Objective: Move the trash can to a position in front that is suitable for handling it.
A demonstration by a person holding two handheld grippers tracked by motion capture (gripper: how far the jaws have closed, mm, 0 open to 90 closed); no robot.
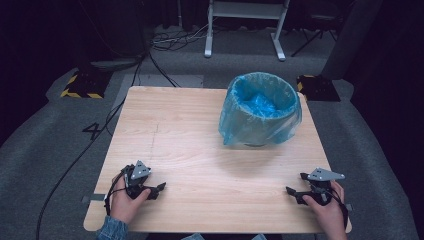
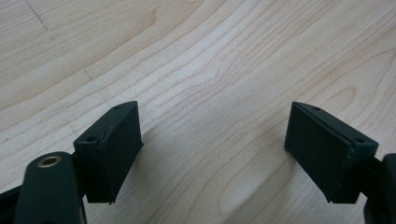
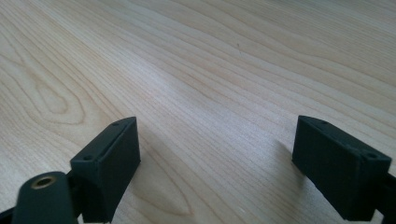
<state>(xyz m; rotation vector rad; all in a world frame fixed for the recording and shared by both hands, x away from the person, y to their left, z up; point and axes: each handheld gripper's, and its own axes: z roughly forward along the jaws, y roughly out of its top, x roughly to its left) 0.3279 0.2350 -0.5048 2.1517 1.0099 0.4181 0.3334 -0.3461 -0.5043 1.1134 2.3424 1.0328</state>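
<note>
On the pale wooden table (image 1: 190,140) a bin lined with a blue plastic bag (image 1: 261,111) stands at the far right. My left gripper (image 1: 159,189) rests near the front left edge, held by a hand in a denim sleeve, its jaws pointing right. My right gripper (image 1: 295,190) sits near the front right edge, jaws pointing left. In the left gripper view the left gripper (image 2: 212,149) stands open over bare wood. In the right gripper view the right gripper (image 3: 217,163) is open too, nothing between its fingers.
Grey carpet surrounds the table, with black cables (image 1: 100,135) running along the left side. A white frame stand (image 1: 245,25) sits beyond the far edge, and yellow-striped black bases (image 1: 80,85) stand at the back left and back right.
</note>
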